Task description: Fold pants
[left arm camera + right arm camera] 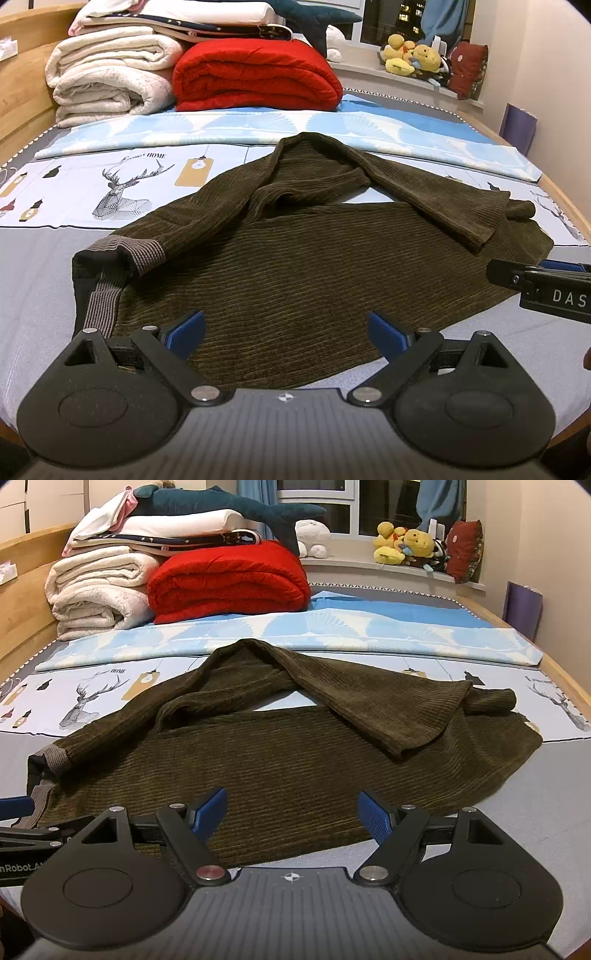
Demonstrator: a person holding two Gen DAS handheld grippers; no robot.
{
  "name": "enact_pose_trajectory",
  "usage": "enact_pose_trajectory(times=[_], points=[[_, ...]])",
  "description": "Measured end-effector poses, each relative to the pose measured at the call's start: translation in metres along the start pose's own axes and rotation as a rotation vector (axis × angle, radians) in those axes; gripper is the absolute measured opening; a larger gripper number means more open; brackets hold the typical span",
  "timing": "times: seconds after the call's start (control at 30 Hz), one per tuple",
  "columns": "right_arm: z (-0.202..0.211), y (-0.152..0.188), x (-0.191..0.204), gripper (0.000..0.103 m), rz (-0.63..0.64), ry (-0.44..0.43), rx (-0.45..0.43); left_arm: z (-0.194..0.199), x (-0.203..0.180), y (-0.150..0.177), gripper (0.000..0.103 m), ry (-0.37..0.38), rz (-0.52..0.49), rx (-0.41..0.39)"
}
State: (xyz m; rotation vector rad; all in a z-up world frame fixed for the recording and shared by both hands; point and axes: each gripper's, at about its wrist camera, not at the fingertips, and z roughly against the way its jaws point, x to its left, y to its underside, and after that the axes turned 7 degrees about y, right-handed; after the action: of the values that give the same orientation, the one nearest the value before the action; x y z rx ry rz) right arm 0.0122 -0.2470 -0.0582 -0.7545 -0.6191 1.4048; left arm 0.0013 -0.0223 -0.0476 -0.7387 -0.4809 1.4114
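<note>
Gripper point(286, 334) just above pants point(295, 266)

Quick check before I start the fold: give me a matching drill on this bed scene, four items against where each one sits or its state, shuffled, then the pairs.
Items:
1. brown corduroy pants
2. red blanket
3. yellow plush toys
4. left gripper

Places or states:
A. on the window ledge
B. jaws open over the near edge of the pants
C. spread on the bed with one leg crossed over
D. folded at the far end, beside the white blankets

Pairs: 1-C, 2-D, 3-A, 4-B
</note>
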Motion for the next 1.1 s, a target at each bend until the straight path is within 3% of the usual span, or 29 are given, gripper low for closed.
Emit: enact_pose_trajectory(times=[1.03, 1.07, 1.1], points=[[-0.0019, -0.0013, 0.0029, 0.077, -0.012, -0.008, 0.019, 0.0002, -0.0015, 0.0042, 0.097, 0.001, -0.012, -0.001], [-0.0020, -0.0019, 0.0028, 0.073, -0.010, -0.008, 0.013, 0.0007, -0.0014, 0.0041, 0.093, -0.001, -0.016, -0.006], [-0.0015, -0.0027, 0.0026, 0.069, -0.014, -0.006, 0.003, 0.0027, -0.0016, 0.0036, 0.076, -0.014, -0.027, -0.023]])
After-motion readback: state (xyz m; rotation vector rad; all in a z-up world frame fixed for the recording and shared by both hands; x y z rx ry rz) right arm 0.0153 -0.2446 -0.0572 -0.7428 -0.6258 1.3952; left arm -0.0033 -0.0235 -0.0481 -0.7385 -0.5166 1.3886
